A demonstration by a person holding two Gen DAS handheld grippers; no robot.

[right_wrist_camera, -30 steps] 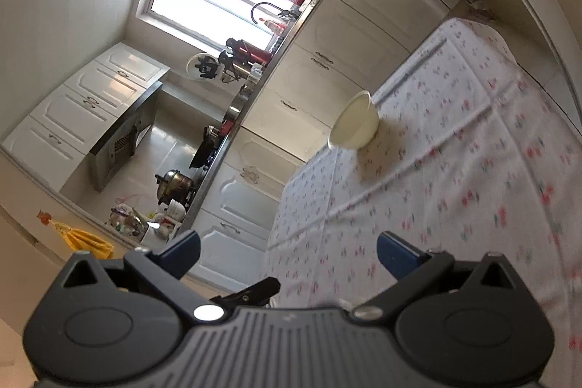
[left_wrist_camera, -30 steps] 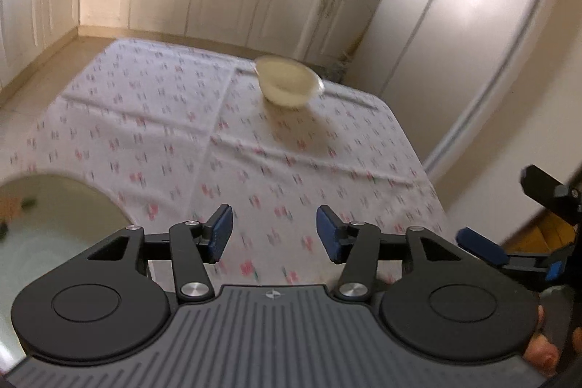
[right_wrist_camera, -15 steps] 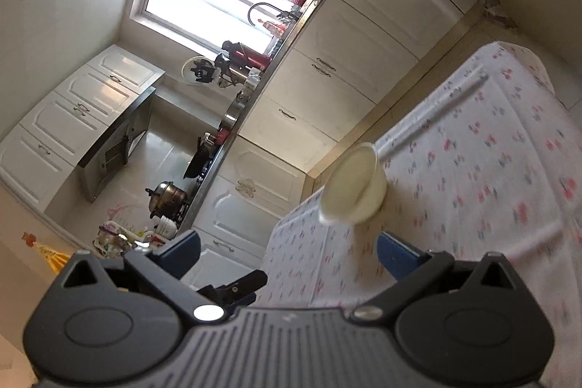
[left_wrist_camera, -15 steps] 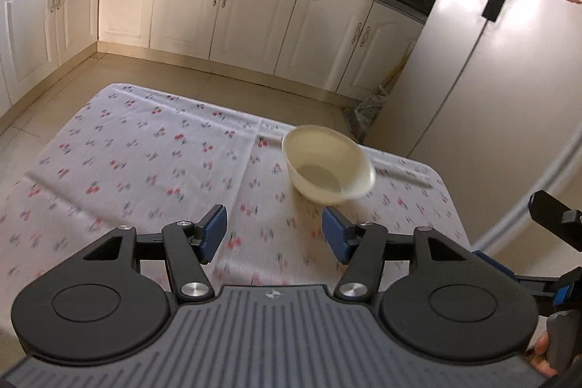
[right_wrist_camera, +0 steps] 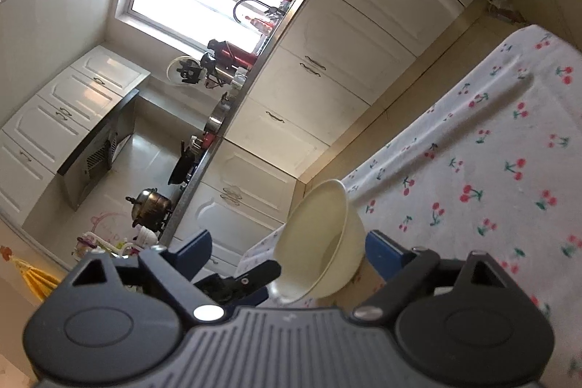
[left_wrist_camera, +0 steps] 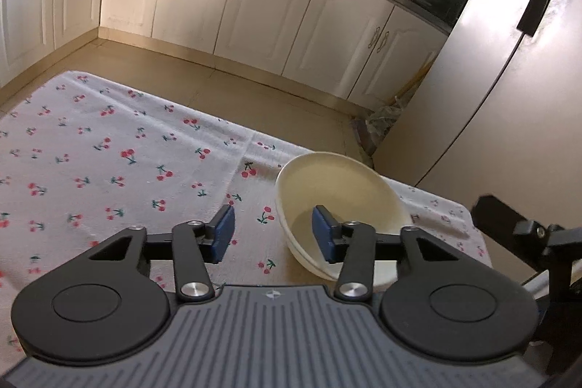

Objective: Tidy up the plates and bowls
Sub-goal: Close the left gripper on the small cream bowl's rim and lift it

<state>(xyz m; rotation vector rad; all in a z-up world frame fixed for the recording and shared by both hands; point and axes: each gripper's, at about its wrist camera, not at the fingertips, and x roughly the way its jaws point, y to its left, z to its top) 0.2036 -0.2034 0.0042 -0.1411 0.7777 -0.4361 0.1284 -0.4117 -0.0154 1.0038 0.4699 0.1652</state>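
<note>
Cream bowl [left_wrist_camera: 342,206] sits upright on the cherry-print tablecloth [left_wrist_camera: 109,170], at the table's far corner nearest the fridge [left_wrist_camera: 509,60]. Mouth faces up; it's round, so no real long axis. Base hidden behind your tool.

Your left gripper [left_wrist_camera: 272,233] straddles the bowl's near-left rim: one blue pad [left_wrist_camera: 323,231] shows inside the bowl, the other pad [left_wrist_camera: 222,233] outside over the cloth. Jaws closing, rim wall between them, pads not pressing yet as far as frames show.

Right wrist view is rolled sideways, so the bowl [right_wrist_camera: 320,242] looks tipped w/ its mouth toward frame left; that's the cam, not the bowl. Your right gripper [right_wrist_camera: 287,251] brackets it: pad [right_wrist_camera: 385,253] just beside the outer wall on the cloth side, other pad [right_wrist_camera: 192,253] well off the rim. Jaws wide but closing, bowl between them, contact can't be confirmed.

Vs 1 s ago: bowl was far across the table in both views, now right at the fingertips. Both of your hands came fwd toward it. The plate seen at the left cam's lower-left edge then is out of frame now. Both jaws narrower than then.
</note>
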